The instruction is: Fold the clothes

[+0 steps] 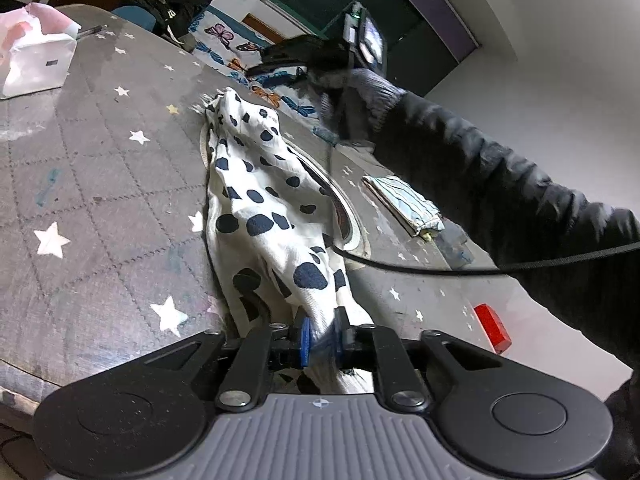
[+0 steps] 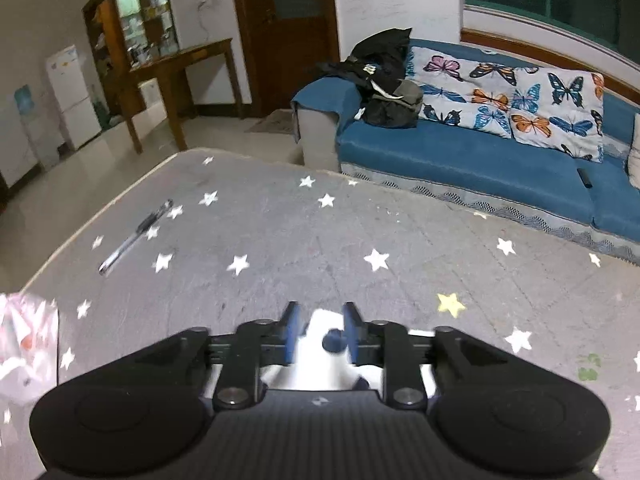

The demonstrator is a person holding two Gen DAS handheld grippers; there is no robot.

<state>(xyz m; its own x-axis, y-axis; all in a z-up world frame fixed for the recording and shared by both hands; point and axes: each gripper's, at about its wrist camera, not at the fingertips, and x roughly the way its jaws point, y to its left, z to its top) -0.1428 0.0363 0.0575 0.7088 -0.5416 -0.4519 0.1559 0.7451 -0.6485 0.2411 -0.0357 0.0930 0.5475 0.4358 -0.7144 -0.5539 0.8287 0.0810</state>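
A white garment with dark blue spots [image 1: 264,200] lies stretched in a long bunched strip across the grey star-patterned table [image 1: 100,184]. My left gripper [image 1: 322,340] is shut on its near end, the cloth pinched between the blue pads. In the right wrist view my right gripper [image 2: 322,332] has its blue pads close on either side of a fold of the same spotted cloth [image 2: 320,360] and holds it just above the table [image 2: 320,240]. In the left wrist view the right hand and its dark sleeve [image 1: 500,184] reach over the garment's far end.
A white and pink paper bag [image 1: 32,56] stands at the table's far left corner, also in the right wrist view [image 2: 24,344]. A pen [image 2: 134,238] lies near it. A folded pale cloth [image 1: 404,204], a red block [image 1: 492,328], a round plate rim [image 1: 348,216] and a black cable [image 1: 440,268] lie right. A blue sofa [image 2: 460,160] stands behind.
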